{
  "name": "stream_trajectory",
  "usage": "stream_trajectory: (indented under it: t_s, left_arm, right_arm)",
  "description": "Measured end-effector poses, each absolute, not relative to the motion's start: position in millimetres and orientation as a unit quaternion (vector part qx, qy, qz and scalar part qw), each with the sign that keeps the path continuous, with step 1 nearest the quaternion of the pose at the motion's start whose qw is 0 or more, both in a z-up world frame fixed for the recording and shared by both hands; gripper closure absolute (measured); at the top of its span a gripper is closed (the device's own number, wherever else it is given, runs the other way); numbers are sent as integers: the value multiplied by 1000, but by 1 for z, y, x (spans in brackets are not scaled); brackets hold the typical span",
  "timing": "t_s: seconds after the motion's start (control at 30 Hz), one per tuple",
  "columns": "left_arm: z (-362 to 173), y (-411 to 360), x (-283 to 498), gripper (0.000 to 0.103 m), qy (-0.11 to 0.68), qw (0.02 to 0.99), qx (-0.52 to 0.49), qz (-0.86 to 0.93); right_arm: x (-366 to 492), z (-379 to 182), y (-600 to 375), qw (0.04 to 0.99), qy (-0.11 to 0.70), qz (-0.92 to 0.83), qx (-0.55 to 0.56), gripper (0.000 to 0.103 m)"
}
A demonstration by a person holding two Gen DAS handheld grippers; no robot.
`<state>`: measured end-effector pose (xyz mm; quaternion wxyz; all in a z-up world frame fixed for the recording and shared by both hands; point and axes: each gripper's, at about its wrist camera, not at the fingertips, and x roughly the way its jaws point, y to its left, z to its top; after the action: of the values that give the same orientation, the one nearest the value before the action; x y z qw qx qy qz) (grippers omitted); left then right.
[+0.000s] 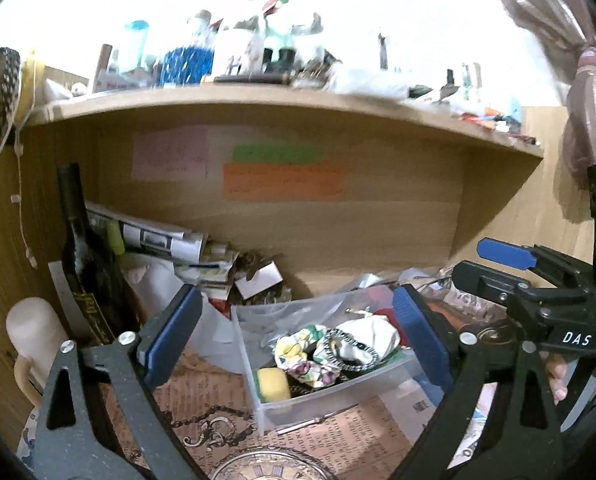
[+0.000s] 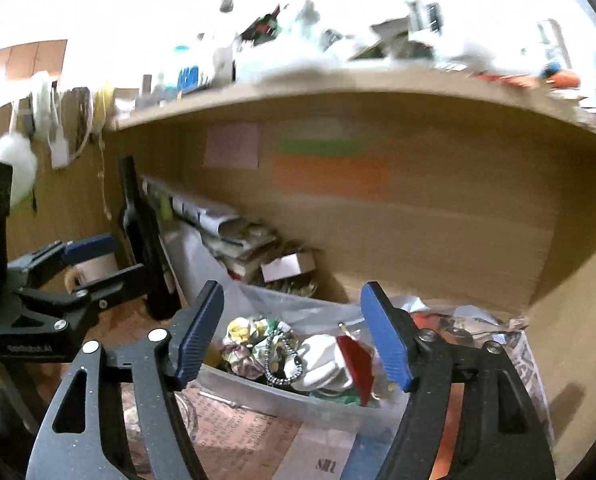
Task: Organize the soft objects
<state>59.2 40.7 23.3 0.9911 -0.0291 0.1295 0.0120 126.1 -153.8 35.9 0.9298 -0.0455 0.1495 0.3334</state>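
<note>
Left gripper (image 1: 293, 340) hangs wide open, empty. At twelve o'clock from it, the clear plastic bin (image 1: 318, 394) collects yellow sponge (image 1: 273, 385) and floral fabric scrunchies (image 1: 310, 356). Right gripper (image 2: 291, 340) gapes empty too, apparently done dropping.

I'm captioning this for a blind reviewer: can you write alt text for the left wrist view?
The left hand-held gripper is open and empty above a clear plastic bin holding floral fabric scrunchies and a yellow sponge. The right hand-held gripper is open at right, under a cluttered wooden shelf.
</note>
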Motion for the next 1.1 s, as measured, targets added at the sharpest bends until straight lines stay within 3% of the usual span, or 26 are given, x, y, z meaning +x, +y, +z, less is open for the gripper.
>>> stream_trajectory:
  t_s: [0.3, 0.47, 1.1]
  left_arm:
    - [34, 24, 37, 0, 107, 994, -17, 3]
    - [34, 19, 30, 0, 103, 995, -18, 4]
    - [30, 20, 28, 0, 107, 994, -19, -10]
  right_arm:
    - [103, 37, -174, 936, 129, 327, -22, 18]
    - [94, 38, -181, 940, 117, 319, -17, 3]
    - [87, 36, -181, 941, 116, 319, -17, 0]
